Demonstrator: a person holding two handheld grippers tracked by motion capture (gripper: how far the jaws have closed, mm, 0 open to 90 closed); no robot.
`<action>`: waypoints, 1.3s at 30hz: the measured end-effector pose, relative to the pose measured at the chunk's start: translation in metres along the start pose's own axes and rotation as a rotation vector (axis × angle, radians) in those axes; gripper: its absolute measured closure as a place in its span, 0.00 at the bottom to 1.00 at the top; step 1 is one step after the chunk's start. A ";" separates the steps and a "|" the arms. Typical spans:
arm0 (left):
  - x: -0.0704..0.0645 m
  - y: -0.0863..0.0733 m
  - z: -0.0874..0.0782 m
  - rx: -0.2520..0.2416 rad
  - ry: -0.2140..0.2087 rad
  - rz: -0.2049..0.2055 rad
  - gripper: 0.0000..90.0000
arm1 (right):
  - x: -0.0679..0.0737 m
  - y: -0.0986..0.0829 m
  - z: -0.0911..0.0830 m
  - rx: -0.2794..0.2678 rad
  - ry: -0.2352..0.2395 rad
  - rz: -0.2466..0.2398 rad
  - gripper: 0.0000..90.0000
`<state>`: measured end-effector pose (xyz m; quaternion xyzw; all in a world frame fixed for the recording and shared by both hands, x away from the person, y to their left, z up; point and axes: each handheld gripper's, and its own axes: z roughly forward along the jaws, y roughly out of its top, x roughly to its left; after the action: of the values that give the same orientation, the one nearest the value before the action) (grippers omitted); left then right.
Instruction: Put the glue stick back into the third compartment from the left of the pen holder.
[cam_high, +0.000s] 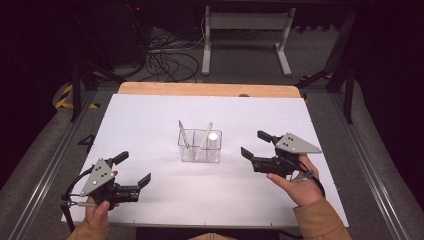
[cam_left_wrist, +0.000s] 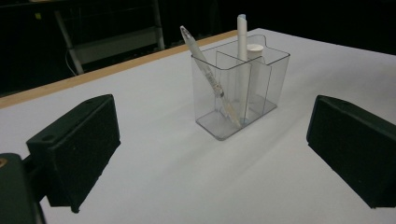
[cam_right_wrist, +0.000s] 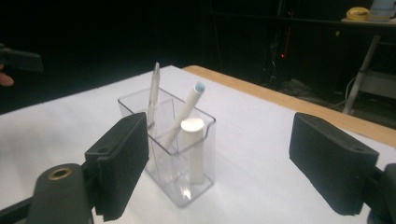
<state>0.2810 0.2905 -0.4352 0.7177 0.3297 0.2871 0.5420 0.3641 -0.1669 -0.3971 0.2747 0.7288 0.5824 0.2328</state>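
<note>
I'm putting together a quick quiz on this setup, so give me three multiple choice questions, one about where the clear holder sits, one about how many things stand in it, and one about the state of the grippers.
1. Where is the clear holder?
A. between the two grippers
B. at the table's near edge
C. on the floor

2. How many things stand in it?
A. one
B. three
C. five

3. How do the left gripper and right gripper stand?
A. both shut on pens
B. one open, one shut
C. both open, holding nothing

Answers: 1 A, it stands mid-table between them. 2 B, the clear pen, white pen and white tube. 3 C, jaws wide apart.
</note>
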 end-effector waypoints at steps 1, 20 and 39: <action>0.000 0.000 0.000 0.000 0.001 -0.002 0.04 | -0.001 -0.002 -0.002 -0.003 -0.003 0.000 0.23; -0.002 -0.001 0.001 0.006 0.013 0.032 0.04 | -0.011 -0.053 -0.018 0.005 -0.032 0.022 0.23; -0.001 -0.002 0.001 0.011 0.013 0.028 0.04 | -0.017 -0.085 -0.017 0.087 -0.082 0.092 0.22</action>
<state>0.2809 0.2899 -0.4370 0.7235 0.3246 0.2975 0.5317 0.3545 -0.2053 -0.4762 0.3413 0.7299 0.5487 0.2231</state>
